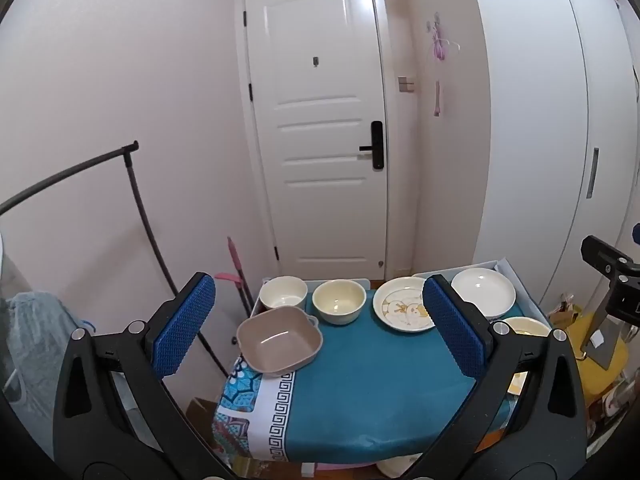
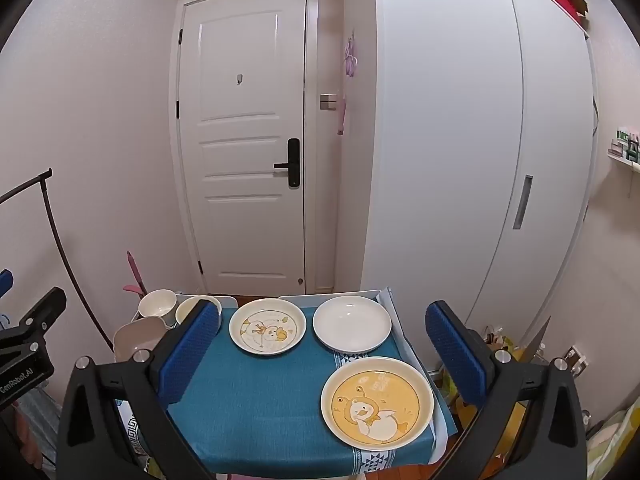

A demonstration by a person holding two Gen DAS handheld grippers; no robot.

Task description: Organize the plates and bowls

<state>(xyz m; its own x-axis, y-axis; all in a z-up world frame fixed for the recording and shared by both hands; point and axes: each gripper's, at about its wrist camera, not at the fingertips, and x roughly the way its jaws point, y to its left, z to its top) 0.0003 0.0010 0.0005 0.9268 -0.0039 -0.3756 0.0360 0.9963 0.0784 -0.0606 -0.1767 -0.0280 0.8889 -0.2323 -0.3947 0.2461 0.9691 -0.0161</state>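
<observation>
A small table with a teal cloth [image 1: 360,380] [image 2: 256,400] holds the dishes. At its left are a square beige bowl [image 1: 279,339] [image 2: 136,338], a white round bowl [image 1: 283,292] [image 2: 157,304] and a cream bowl [image 1: 339,301] [image 2: 188,309]. A duck-pattern plate [image 1: 403,309] [image 2: 267,331], a plain white plate [image 1: 483,293] [image 2: 352,328] and a yellow cartoon plate [image 2: 377,403] [image 1: 526,326] lie at the right. My left gripper [image 1: 316,332] is open and empty above the table's near side. My right gripper [image 2: 324,356] is open and empty, also above the table.
A white door [image 1: 320,128] stands behind the table and a white wardrobe [image 2: 460,140] at the right. A black clothes rail [image 1: 136,208] stands at the left. Clutter and a yellow bag [image 1: 592,352] lie on the floor at the right.
</observation>
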